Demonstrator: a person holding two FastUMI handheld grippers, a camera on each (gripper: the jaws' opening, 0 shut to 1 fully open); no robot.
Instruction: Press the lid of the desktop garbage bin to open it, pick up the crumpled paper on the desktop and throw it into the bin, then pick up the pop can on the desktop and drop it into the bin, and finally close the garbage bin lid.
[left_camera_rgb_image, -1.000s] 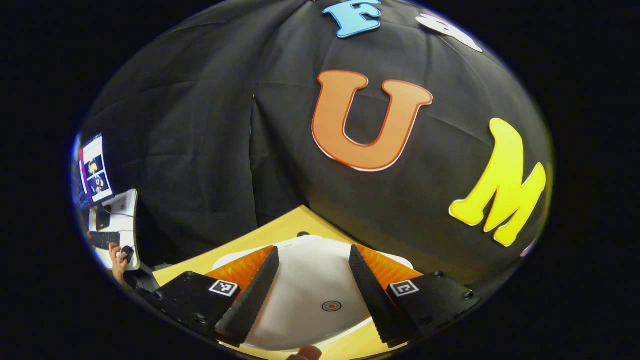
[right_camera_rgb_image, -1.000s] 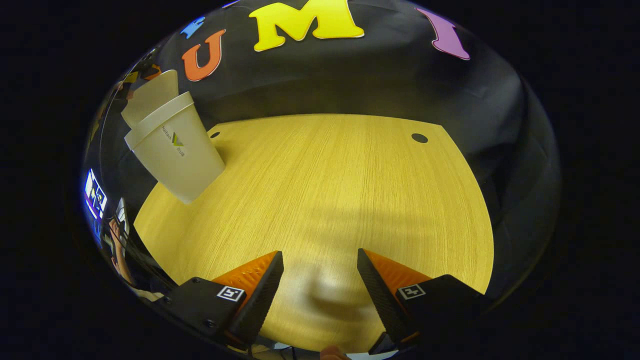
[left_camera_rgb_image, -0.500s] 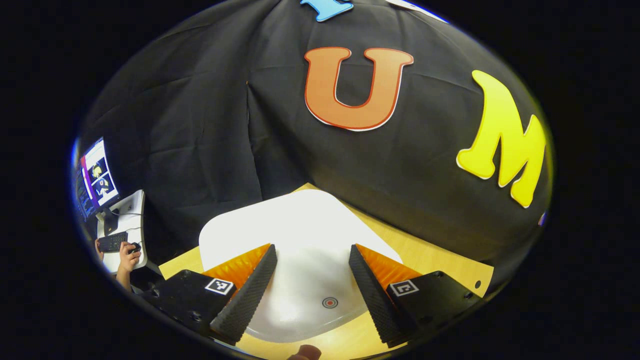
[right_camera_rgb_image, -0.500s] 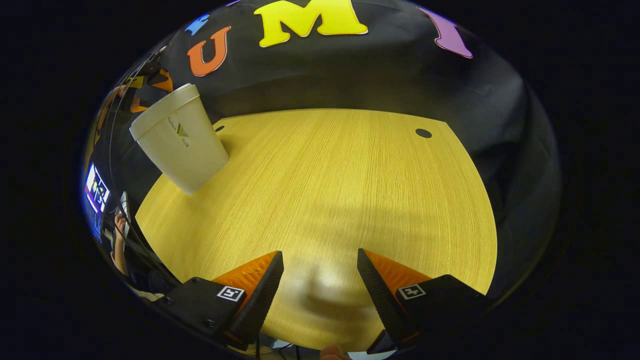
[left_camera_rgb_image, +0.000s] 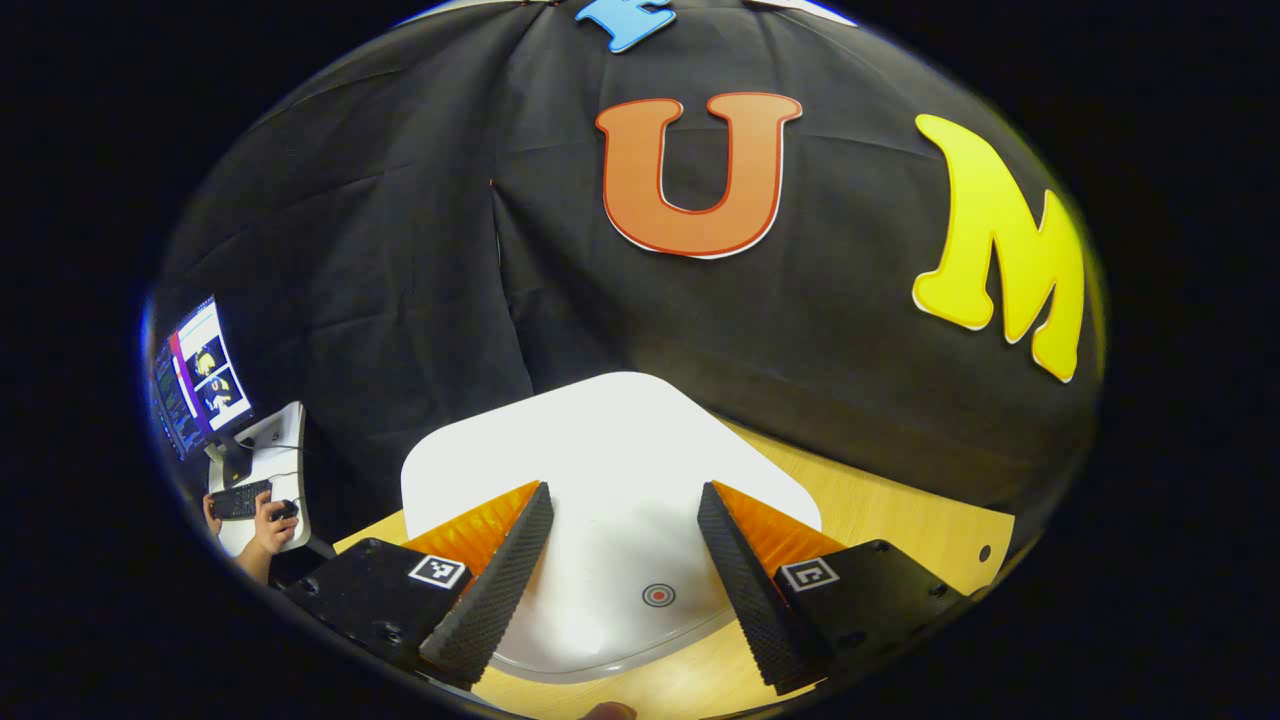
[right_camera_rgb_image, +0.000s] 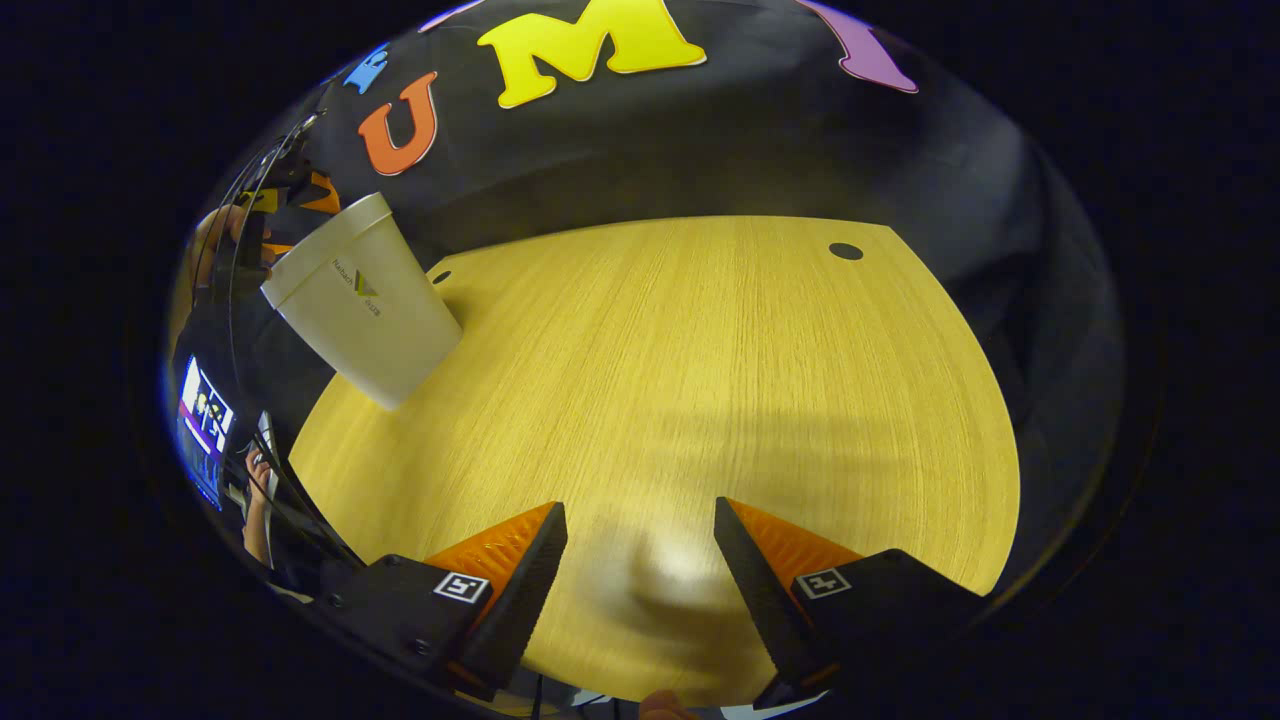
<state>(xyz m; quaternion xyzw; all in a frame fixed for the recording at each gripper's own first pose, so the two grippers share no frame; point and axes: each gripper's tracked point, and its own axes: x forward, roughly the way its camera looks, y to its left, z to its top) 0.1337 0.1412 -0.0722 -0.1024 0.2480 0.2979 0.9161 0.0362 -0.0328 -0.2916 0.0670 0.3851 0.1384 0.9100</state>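
Observation:
The white bin lid (left_camera_rgb_image: 600, 440) lies flat and shut on the bin, with a small round red mark (left_camera_rgb_image: 657, 595) near its front edge. My left gripper (left_camera_rgb_image: 622, 490) hovers just over the lid, open, one finger on each side of that mark and nothing between them. In the right gripper view the cream bin (right_camera_rgb_image: 365, 305) stands at the table's far left corner with its lid down. A hand (right_camera_rgb_image: 212, 232) shows just beyond its top. My right gripper (right_camera_rgb_image: 640, 506) is open above bare tabletop, well to the right of the bin.
The yellow wooden table (right_camera_rgb_image: 700, 380) has small dark holes (right_camera_rgb_image: 845, 251) near its far corners. Black cloth walls close in the back and sides. Off the left edge stands a monitor (left_camera_rgb_image: 198, 370) on a small desk, where a person's hand (left_camera_rgb_image: 268, 520) rests on a mouse.
The bin lid has swung down from raised to shut. My left gripper followed it down and stays open above it. The right gripper has barely moved.

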